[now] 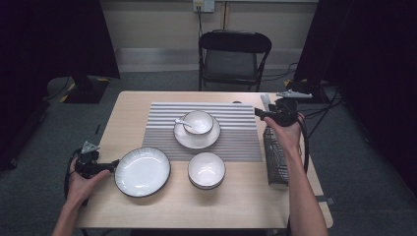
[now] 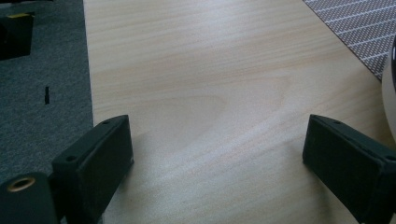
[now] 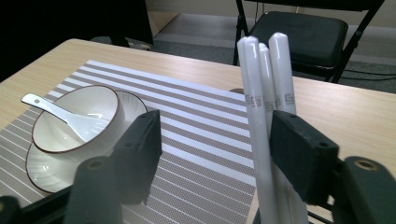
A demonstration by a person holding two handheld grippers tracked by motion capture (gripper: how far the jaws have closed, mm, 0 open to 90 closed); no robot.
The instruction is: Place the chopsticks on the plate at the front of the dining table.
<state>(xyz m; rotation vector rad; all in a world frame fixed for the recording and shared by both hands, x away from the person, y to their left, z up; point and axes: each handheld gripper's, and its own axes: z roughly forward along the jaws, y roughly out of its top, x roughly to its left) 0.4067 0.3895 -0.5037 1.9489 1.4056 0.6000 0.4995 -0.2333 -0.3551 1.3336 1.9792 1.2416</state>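
- The right gripper (image 3: 215,154) has its two black fingers standing apart; white chopsticks (image 3: 268,88) rise upright between them, close against the inner face of the finger on the right of the right gripper view, and well clear of the other finger. Whether that pad touches the chopsticks cannot be told; no clamping shows.
- The chopsticks stand in a dark wire basket (image 1: 276,157) at the table's right edge, just beneath the right gripper (image 1: 265,114) in the high view.
- Beyond the right gripper's other finger lie a striped placemat (image 3: 196,126) and on it a bowl (image 3: 79,119) with a white spoon (image 3: 56,109) inside, set on a saucer (image 3: 46,175).
- The left gripper (image 2: 217,144) holds its fingers wide apart with only the bare wooden table (image 2: 201,70) between them; nothing is gripped.
- In the high view the left gripper (image 1: 112,165) points at the rim of a large white plate (image 1: 142,171), just beside its fingertips.
- A second, empty bowl (image 1: 206,169) sits past the plate, well apart from both grippers.
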